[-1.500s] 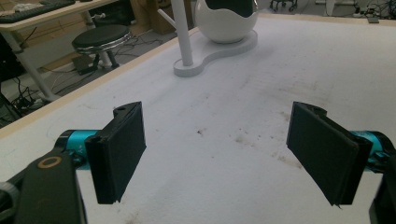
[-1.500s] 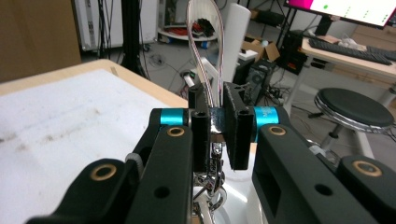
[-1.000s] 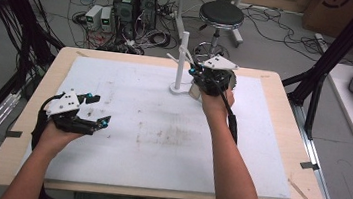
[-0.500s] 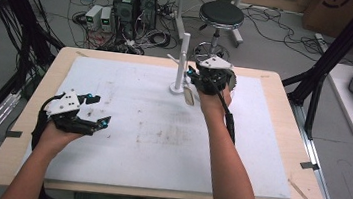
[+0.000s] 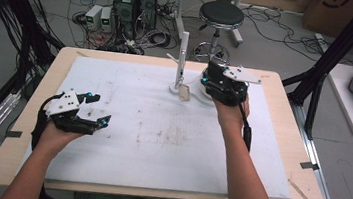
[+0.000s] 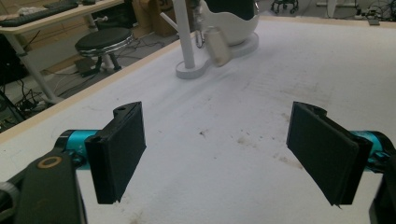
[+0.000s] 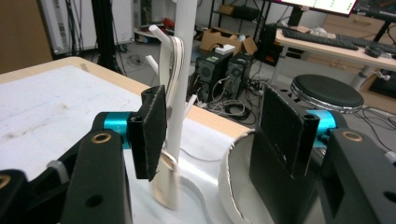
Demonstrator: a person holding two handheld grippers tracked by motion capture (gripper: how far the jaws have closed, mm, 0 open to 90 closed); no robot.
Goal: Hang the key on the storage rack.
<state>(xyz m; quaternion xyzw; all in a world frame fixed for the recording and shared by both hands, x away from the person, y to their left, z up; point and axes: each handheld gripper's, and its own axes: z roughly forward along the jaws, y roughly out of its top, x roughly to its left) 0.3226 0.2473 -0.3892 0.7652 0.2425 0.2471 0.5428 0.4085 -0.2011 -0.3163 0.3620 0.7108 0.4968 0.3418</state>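
Right gripper (image 5: 205,85): jaws apart, nothing clamped; in the right gripper view (image 7: 212,133) one jaw hangs inside the white bowl (image 7: 236,186) and the other sits outside it, just beside the white stand (image 7: 180,79), so the bowl's wall lies between them. Can't tell whether either pad touches the wall. The bowl (image 5: 204,90) sits near the desk's far edge, slightly right of centre, mostly hidden under the gripper in the high view, and touching or just beside the stand's base. The stand (image 5: 182,60) is upright, with short side pegs. A small pale tag (image 5: 183,93) hangs off it on a ring, down near the base; in the left gripper view (image 6: 217,44) it shows tilted, in front of the bowl (image 6: 233,21). Left gripper (image 5: 102,116): jaws wide apart, empty, held low over the white mat (image 5: 159,143) near the desk's left edge, well apart from stand and bowl. Mat is scuffed with brown marks around centre.
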